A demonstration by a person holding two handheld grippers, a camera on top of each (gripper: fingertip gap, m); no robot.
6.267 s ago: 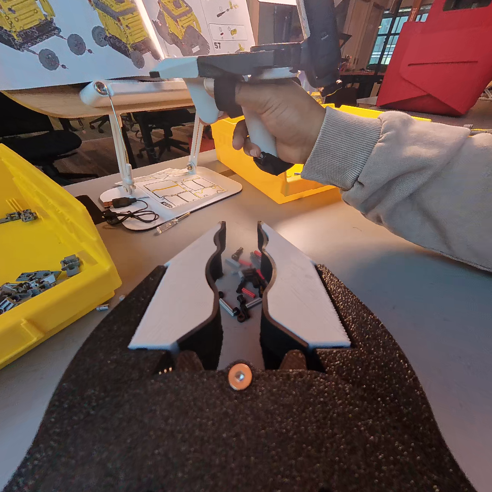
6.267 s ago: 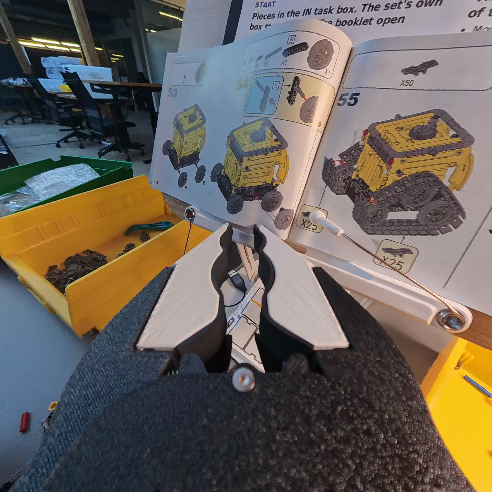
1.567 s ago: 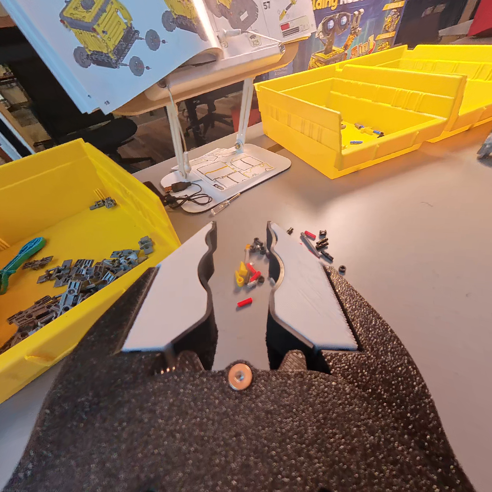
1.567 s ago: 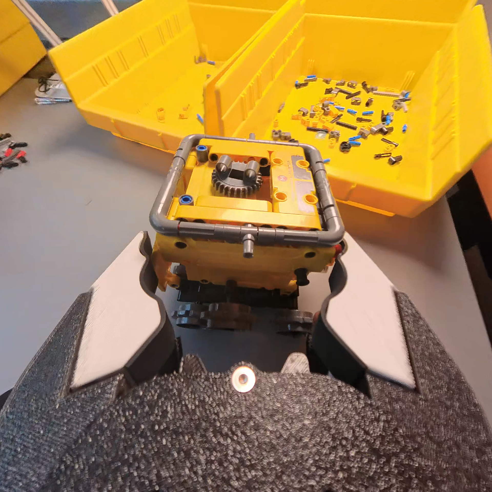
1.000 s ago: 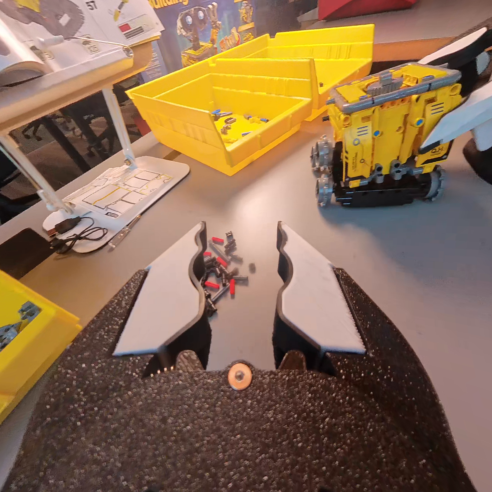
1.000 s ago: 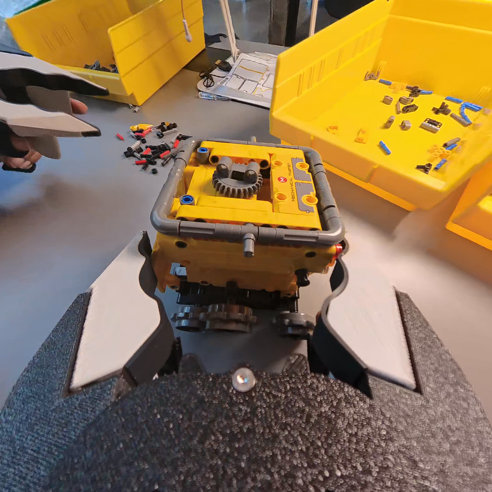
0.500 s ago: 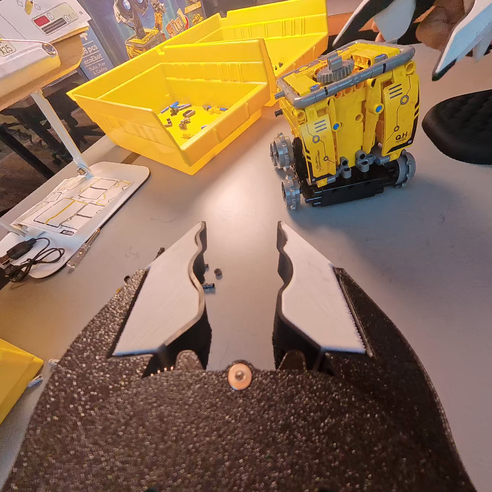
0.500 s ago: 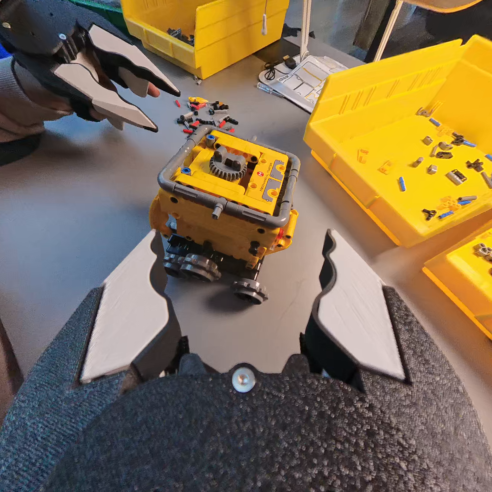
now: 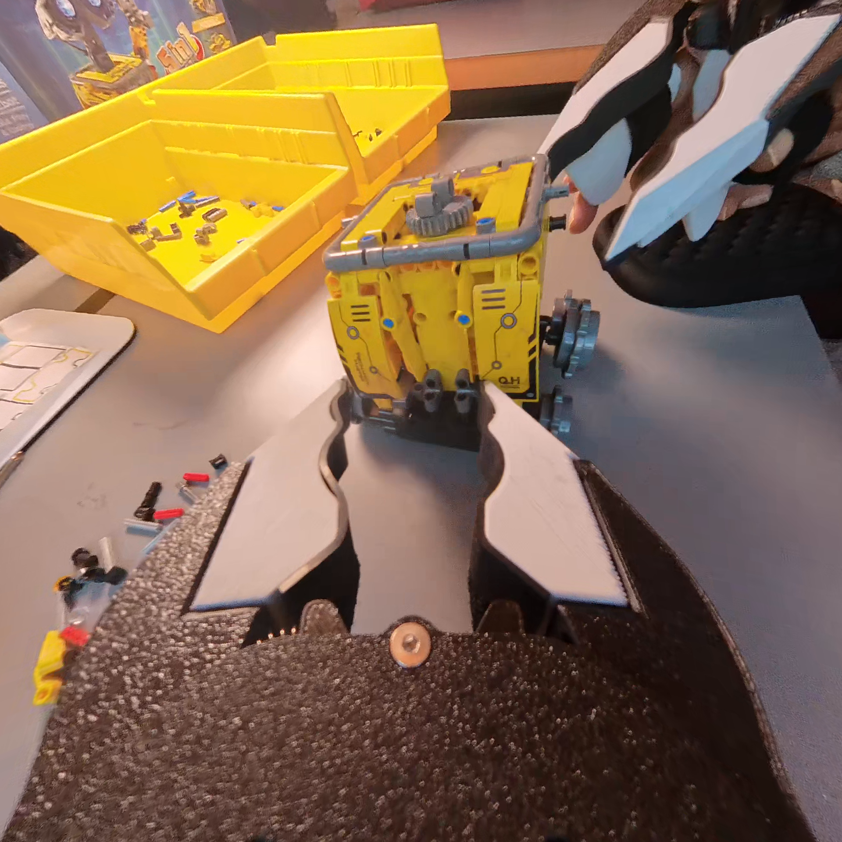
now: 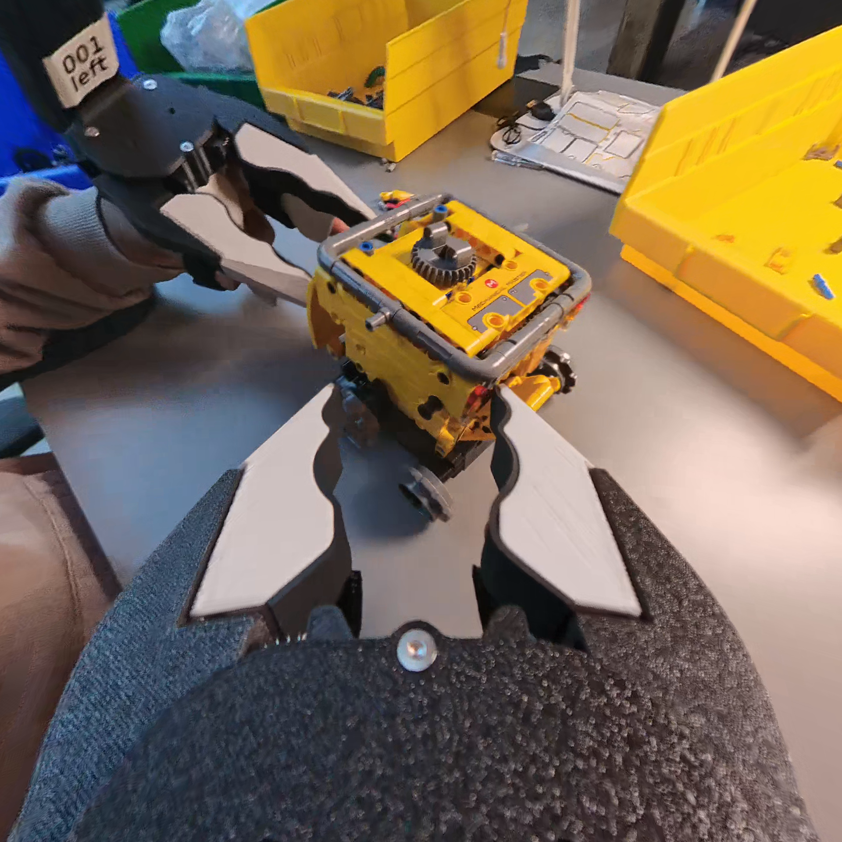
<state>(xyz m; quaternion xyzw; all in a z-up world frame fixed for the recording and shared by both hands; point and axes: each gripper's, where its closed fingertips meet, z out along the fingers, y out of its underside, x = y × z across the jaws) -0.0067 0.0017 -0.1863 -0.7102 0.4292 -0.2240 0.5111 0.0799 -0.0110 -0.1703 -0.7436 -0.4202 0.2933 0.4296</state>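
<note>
In the left wrist view, the left gripper (image 9: 417,401) is being held with fingers apart, its tips at the base of the yellow brick robot (image 9: 439,314) standing on the grey table (image 9: 683,478), loose small parts (image 9: 150,505) lying left of the robot. In the right wrist view, the right gripper (image 10: 412,396) is likewise being held spread, unclamped, at the robot's (image 10: 446,319) near lower edge, yellow bins (image 10: 738,237) being seen to its right.

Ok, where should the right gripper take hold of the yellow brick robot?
Probably across the flat yellow side panels of the yellow brick robot, coming level from the near side. The right gripper is open there. Avoid the protruding gear and wheels.
</note>
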